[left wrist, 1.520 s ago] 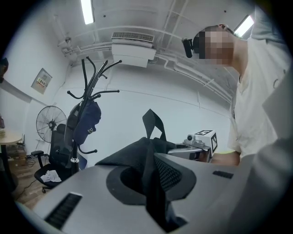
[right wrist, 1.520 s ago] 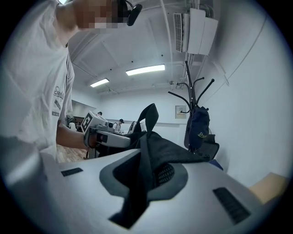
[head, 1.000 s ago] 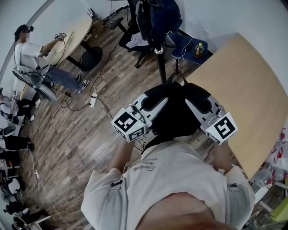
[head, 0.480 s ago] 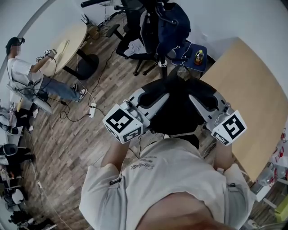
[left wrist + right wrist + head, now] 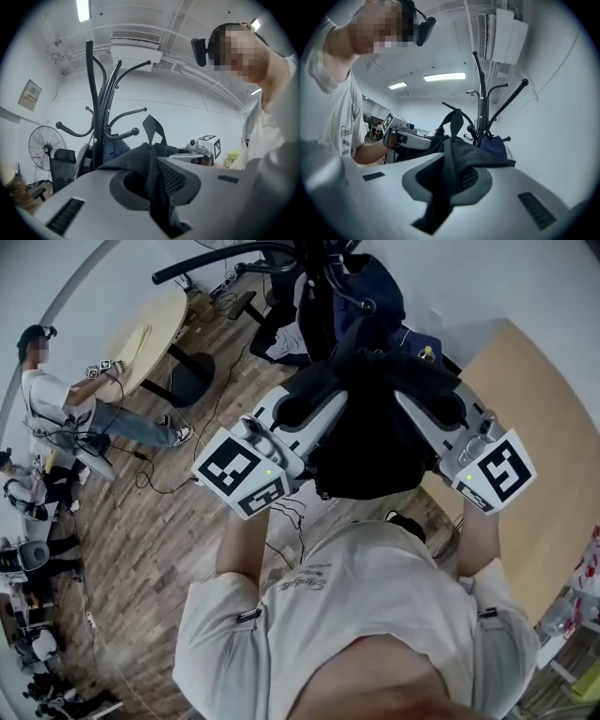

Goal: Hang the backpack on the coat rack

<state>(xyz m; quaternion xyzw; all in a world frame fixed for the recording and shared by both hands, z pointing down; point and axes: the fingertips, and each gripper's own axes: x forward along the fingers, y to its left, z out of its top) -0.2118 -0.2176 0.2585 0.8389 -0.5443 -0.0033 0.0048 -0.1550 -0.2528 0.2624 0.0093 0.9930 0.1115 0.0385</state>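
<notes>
Has raised the soft black fabric backpack [image 5: 370, 451] higher and nearer the black metal coat rack with curved, ball-tipped hooks [image 5: 96, 112] within the last second, so looks close to hooking it. Holds it slung between both tools, just short of the rack: left gripper [image 5: 319, 418] clamped on a cloth fold, right gripper [image 5: 427, 413] pinched on dark fabric beside mesh. Shows a flat webbing loop [image 5: 153, 129] upright on top, possibly the hanging handle. Leaves a navy garment [image 5: 375, 287] draped there.

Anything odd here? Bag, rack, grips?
Nothing stands out. The left gripper and the right gripper each pinch fabric of the black backpack, held up close to the coat rack, which carries a dark blue item.
</notes>
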